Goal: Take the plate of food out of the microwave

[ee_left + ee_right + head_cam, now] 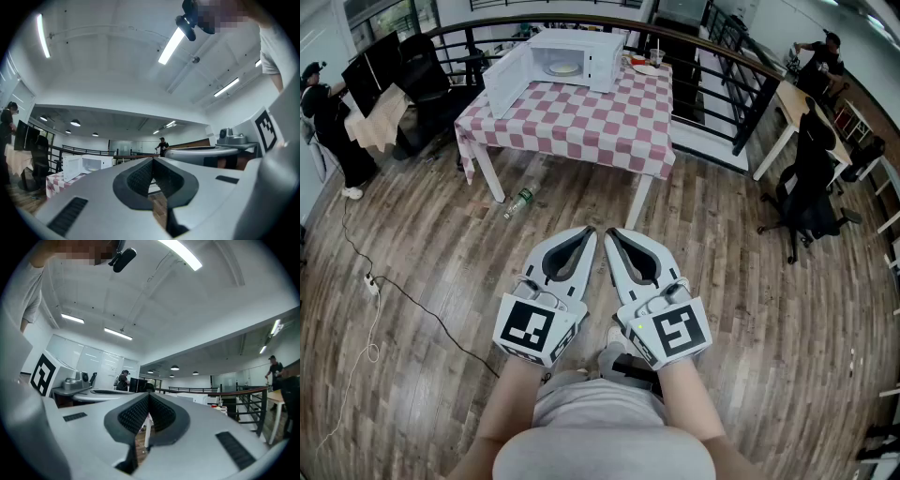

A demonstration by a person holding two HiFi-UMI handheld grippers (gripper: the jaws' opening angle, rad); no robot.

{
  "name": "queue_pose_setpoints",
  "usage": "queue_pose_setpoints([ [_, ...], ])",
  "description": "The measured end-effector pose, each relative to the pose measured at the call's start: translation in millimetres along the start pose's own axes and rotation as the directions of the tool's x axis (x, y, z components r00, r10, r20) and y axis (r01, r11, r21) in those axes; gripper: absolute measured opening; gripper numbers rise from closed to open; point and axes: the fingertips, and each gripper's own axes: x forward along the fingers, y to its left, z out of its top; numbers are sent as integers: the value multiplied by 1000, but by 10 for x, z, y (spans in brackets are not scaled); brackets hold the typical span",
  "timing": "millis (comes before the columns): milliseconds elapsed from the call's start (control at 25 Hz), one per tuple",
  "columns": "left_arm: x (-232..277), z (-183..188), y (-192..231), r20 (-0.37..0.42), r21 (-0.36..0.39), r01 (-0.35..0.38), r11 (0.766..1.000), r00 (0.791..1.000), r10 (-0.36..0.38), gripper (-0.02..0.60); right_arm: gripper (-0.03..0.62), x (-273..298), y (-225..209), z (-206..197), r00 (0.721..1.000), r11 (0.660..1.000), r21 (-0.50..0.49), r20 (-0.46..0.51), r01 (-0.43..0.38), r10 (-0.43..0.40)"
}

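We stand on a wooden floor (pixel 769 319), well back from a table (pixel 591 131) covered in a red-and-white checked cloth. A white microwave (pixel 606 62) sits at the table's far edge, toward its left corner. Its door (pixel 506 81) is swung wide to the left, so the way in is already free. Inside lies the plate of food (pixel 564 68), pale and small from here; we cannot make out what is on it. We hold the left gripper (pixel 587 234) and the right gripper (pixel 614 234) side by side, low before our body, tips toward the table. Both claws are clenched on nothing: the ribbed pads (pixel 138 178) meet at the tips. We judge this a resting carry for the walk up, since nothing is within reach. A green bottle (pixel 517 202) lies on the floor near the table's front left leg, something to step round. A cup (pixel 655 57) stands at the table's far right corner
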Motion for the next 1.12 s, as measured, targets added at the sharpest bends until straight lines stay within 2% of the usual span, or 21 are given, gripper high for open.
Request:
queue_pose_setpoints([
  [680, 422, -51, 191, -2, -5, -26, 1000, 1000, 26, 2, 26, 273, -381, -76, 1000, 1000, 10, 16, -12, 12],
  [1120, 958, -116, 396, -3, -6, -79, 997, 997, 79, 2, 26, 576, -827, -219, 998, 997, 22, 10, -70, 70],
])
